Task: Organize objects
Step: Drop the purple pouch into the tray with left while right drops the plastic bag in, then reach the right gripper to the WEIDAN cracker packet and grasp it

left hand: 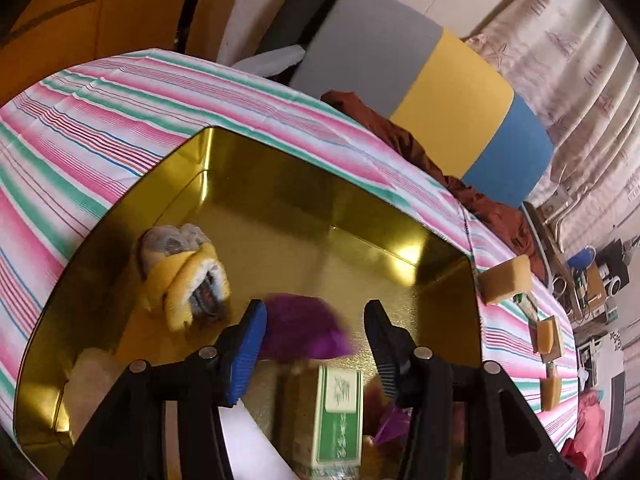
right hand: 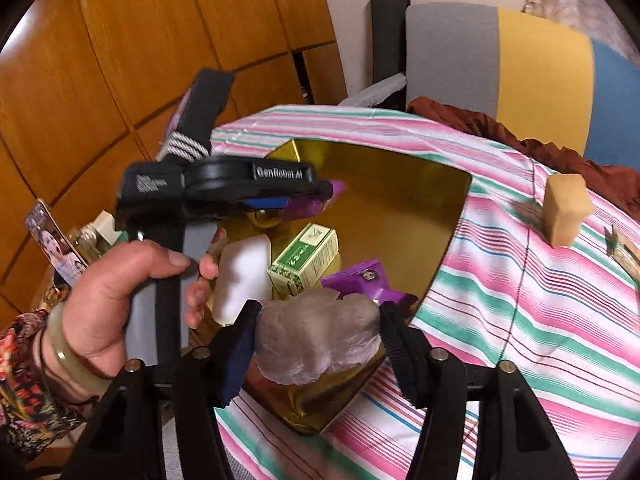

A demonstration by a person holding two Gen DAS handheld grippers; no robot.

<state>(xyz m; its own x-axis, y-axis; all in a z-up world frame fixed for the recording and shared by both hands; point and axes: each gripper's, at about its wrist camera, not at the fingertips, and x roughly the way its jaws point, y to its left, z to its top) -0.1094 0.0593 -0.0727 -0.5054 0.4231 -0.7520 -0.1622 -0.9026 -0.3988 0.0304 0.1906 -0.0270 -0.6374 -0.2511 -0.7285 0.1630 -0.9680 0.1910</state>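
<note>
Gold metal fills both views: an octagonal tin [left hand: 248, 184] is set on the striped cloth [left hand: 100, 120], and everything here is placed by it. Over the tin's near half the left gripper [left hand: 316, 340] is seen, its jaws spread wide. A purple packet [left hand: 304, 332] appears between them, blurred, touching the blue pad [left hand: 250, 344] on one side and clear of the other finger, so it is judged loose or just being let go; a firm hold cannot be confirmed. From the right wrist view that gripper is shown held by the left hand [right hand: 120, 300] above the tin's left edge.

At the tin's near rim a crumpled grey plastic bundle [right hand: 320, 336] is clamped in the right gripper [right hand: 320, 340], the jaws closed partway onto its two sides. Already inside the tin are a green box [right hand: 306, 260], a white block [right hand: 244, 276], a second purple packet [right hand: 360, 280] and a yellow-and-grey cloth roll [left hand: 188, 276] toward the far left wall.

The step in hand is judged to be loading the tin. The bundle is best carried past the rim to the bare floor beyond the green box, then lowered before release, so nothing is knocked. Tan sponge blocks [right hand: 566, 210] wait outside the tin's right edge.
</note>
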